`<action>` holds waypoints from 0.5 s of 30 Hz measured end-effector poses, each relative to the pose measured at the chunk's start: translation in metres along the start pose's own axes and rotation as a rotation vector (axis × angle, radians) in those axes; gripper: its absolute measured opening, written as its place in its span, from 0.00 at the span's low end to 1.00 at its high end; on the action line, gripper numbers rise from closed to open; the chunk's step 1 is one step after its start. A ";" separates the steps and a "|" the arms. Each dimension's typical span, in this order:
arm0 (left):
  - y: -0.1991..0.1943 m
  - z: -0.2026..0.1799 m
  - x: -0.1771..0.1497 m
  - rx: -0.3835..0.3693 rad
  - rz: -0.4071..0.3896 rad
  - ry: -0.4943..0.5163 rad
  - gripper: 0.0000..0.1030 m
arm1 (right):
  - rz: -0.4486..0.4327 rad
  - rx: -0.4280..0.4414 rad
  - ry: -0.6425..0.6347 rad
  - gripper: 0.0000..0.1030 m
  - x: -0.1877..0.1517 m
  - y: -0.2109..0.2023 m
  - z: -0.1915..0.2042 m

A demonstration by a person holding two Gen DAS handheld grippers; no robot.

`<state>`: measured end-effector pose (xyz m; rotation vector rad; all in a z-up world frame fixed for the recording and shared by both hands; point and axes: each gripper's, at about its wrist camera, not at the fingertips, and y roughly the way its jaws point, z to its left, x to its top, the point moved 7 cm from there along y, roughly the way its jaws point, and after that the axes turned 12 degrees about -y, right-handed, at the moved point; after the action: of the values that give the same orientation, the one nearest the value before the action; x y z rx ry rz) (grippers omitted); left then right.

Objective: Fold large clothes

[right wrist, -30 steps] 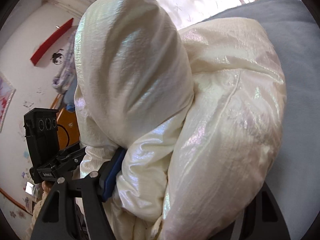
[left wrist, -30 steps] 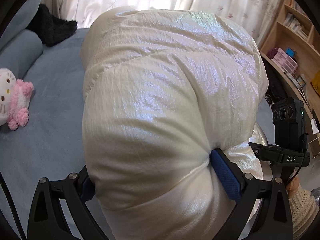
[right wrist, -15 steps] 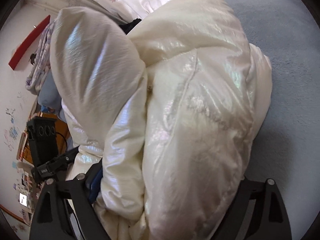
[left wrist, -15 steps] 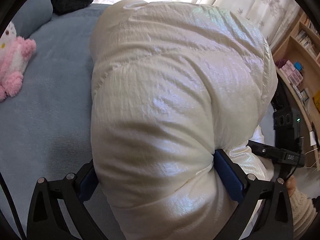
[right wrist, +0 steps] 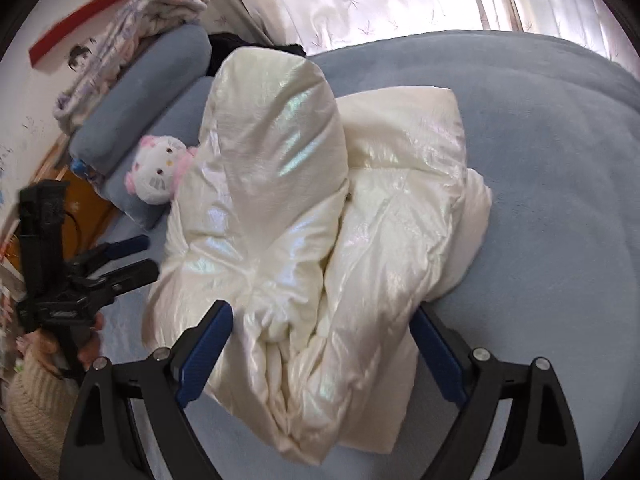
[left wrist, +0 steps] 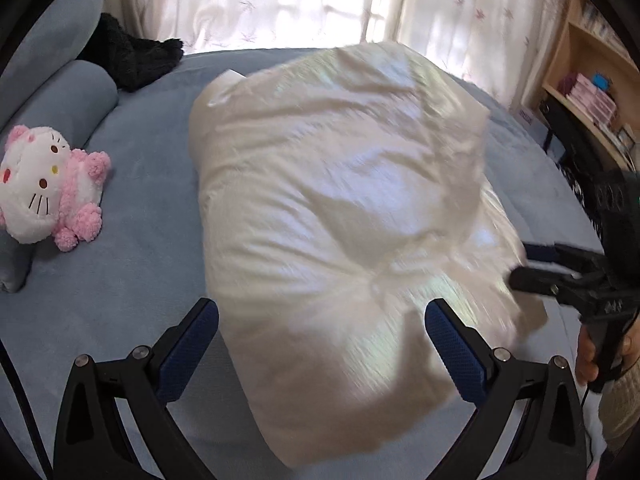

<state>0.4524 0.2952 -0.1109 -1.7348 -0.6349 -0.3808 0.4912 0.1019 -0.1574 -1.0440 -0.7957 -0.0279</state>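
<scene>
Item: cream puffer jacket (right wrist: 320, 216), bundled in a rough fold on the blue bed (right wrist: 560, 200); left gripper (left wrist: 322, 344) and right gripper (right wrist: 322, 344) spread, nothing pinched; folding apparently near complete, tidying perhaps left.

Jacket (left wrist: 340, 216): we see it lying folded on the bed (left wrist: 120, 272), mid-bed.
Plush toy (left wrist: 48, 188): left of the jacket, apart from it, beside the bolster (left wrist: 76, 100).
Curtain (left wrist: 280, 0): behind the bed.
Shelves (left wrist: 592, 92): right of the bed.
Left gripper (left wrist: 320, 320): we see it before the jacket's near end.
Right gripper (right wrist: 320, 320): likewise.
</scene>
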 end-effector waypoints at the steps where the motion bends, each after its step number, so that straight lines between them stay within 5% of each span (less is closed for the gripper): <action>1: 0.000 -0.004 -0.011 0.006 0.006 0.015 0.99 | 0.013 -0.001 0.005 0.88 -0.005 0.004 -0.003; 9: 0.026 0.012 -0.051 -0.022 0.052 -0.049 0.99 | 0.080 0.031 0.100 0.88 -0.007 0.035 -0.007; 11: 0.032 0.017 -0.054 -0.043 0.055 -0.093 1.00 | 0.111 0.051 0.143 0.98 -0.014 0.050 -0.010; 15: 0.044 0.031 -0.053 -0.066 0.023 -0.143 1.00 | 0.088 0.201 0.292 1.00 -0.031 0.078 -0.020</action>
<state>0.4339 0.3064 -0.1830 -1.8423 -0.7113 -0.2652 0.5099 0.1170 -0.2407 -0.8583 -0.4763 -0.0245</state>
